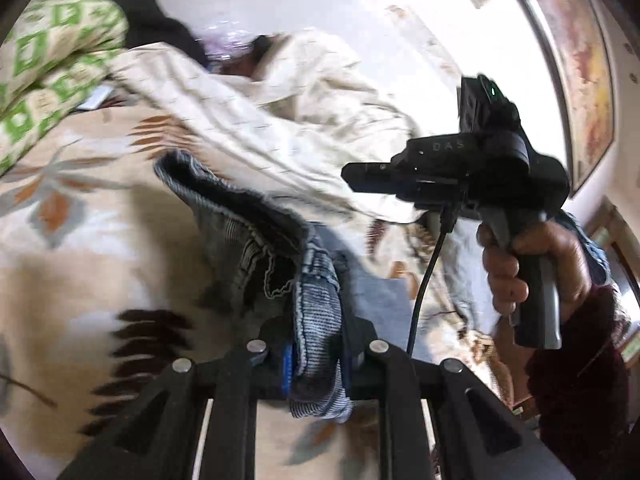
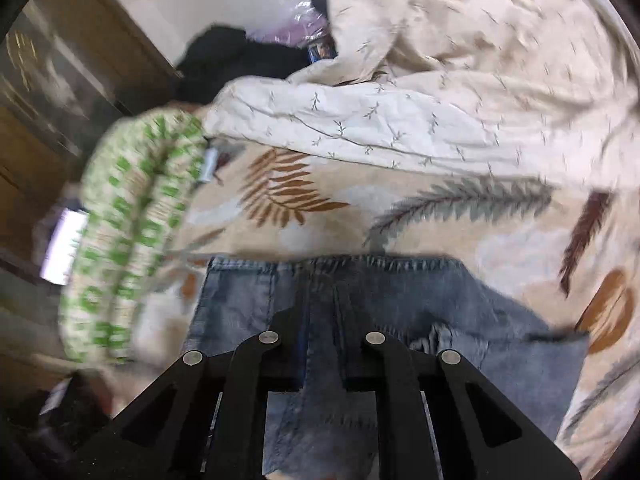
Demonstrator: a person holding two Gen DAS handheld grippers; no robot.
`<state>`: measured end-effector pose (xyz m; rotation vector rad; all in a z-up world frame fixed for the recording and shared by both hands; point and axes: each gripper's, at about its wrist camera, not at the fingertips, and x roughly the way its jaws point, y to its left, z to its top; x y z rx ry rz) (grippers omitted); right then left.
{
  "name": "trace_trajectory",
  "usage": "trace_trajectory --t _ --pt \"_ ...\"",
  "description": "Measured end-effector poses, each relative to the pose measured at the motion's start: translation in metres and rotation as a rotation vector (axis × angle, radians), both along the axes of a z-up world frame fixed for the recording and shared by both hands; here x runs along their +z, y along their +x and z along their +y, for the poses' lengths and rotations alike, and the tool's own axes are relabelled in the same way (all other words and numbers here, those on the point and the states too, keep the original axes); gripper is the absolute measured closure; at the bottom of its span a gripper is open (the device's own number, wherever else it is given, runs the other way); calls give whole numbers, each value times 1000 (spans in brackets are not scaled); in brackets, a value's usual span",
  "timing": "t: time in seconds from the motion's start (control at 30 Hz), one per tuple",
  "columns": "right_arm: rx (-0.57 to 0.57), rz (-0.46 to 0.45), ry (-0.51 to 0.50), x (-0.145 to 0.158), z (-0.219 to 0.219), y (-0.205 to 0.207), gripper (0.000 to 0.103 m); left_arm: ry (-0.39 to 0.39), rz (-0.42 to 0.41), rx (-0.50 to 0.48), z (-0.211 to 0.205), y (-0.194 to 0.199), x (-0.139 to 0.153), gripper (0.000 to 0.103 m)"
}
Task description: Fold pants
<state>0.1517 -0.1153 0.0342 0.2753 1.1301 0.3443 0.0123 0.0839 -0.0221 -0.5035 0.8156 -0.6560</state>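
Blue denim pants (image 2: 420, 292) lie on a leaf-print bedsheet (image 2: 400, 216), their waistband (image 2: 380, 262) running across the far edge. My right gripper (image 2: 323, 320) is shut on a fold of the denim near the middle of the waist. In the left wrist view, my left gripper (image 1: 316, 340) is shut on a lifted, bunched edge of the pants (image 1: 248, 216), which hangs up off the sheet. The right gripper's black body (image 1: 472, 168) shows at the right, held by a hand (image 1: 504, 272); its fingertips are not clear there.
A rumpled cream quilt (image 2: 400, 128) is heaped beyond the pants. A green-and-white patterned blanket roll (image 2: 132, 216) lies at the left, with dark clothing (image 2: 232, 60) behind it. Wooden cabinets (image 2: 60, 80) stand past the bed's left edge. A framed picture (image 1: 580, 60) hangs on the wall.
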Motion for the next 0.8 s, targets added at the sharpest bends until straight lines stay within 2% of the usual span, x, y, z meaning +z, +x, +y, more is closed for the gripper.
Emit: trace_trajectory --t 0.07,0.1,0.13,0.2,0.27,0.33,0.4,0.53,0.6,0.63,0.67,0.7,0.8 --pt "16 -23 -2 9 -7 -7 89 -11 -12 -6 -7 -3 5 85" --pt "36 -8 -17 7 -1 -8 84 -19 -17 1 -5 -4 7 85" --pt "54 17 -9 5 4 -8 67 -25 -25 11 -8 -5 7 85" --pt "84 90 6 2 19 -6 51 -12 -49 18 -13 -8 9 85" --pt "137 93 -45 8 41 -6 50 7 -68 16 -14 -13 9 85" --pt "207 76 -140 17 70 -9 38 -9 -67 14 -16 -11 9 85" --pt "268 95 -205 18 96 -12 34 -7 -79 17 -18 -11 10 85" --pt "356 125 -440 6 138 -14 34 -13 -88 1 -24 -12 12 85" --pt "383 149 -499 -6 144 -18 38 -7 -96 1 -26 -13 13 85" --pt "388 149 -522 -9 143 -20 54 1 -101 2 -28 -13 13 85" --pt "376 137 -544 -11 138 -22 64 8 -104 2 -29 -12 13 85" --pt "347 121 -556 -11 128 -20 79 6 -104 -2 -31 -13 13 85" --pt "262 101 -477 -3 85 -19 85 -7 -121 -31 -44 -14 17 85"
